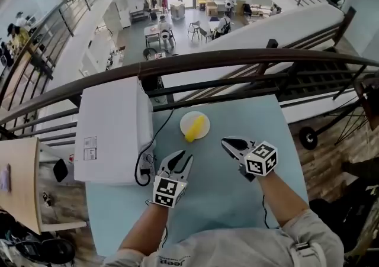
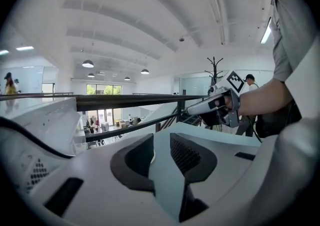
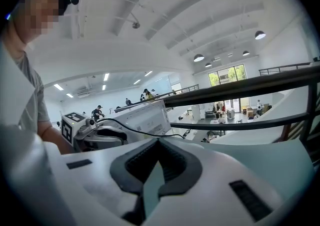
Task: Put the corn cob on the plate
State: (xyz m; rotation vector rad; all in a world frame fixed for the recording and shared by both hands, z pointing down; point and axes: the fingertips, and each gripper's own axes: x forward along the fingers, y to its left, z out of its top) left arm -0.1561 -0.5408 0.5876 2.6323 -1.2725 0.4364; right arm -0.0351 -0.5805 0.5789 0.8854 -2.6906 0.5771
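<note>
Smooth tabletop (image 1: 237,200), round plate (image 1: 186,120), tapered cob (image 1: 195,128)

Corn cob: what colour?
Yellow. The corn cob shows best in the head view, on the white plate.

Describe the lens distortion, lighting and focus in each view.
Head view: the wide lens bows the railing into an arc; daylight is even, and the corn cob on the plate is sharp. Left gripper view: heavy fisheye with black corners; the left gripper, close to the lens, looks slightly soft. Right gripper view: same fisheye and dark rim; a mosaic patch sits top left.
</note>
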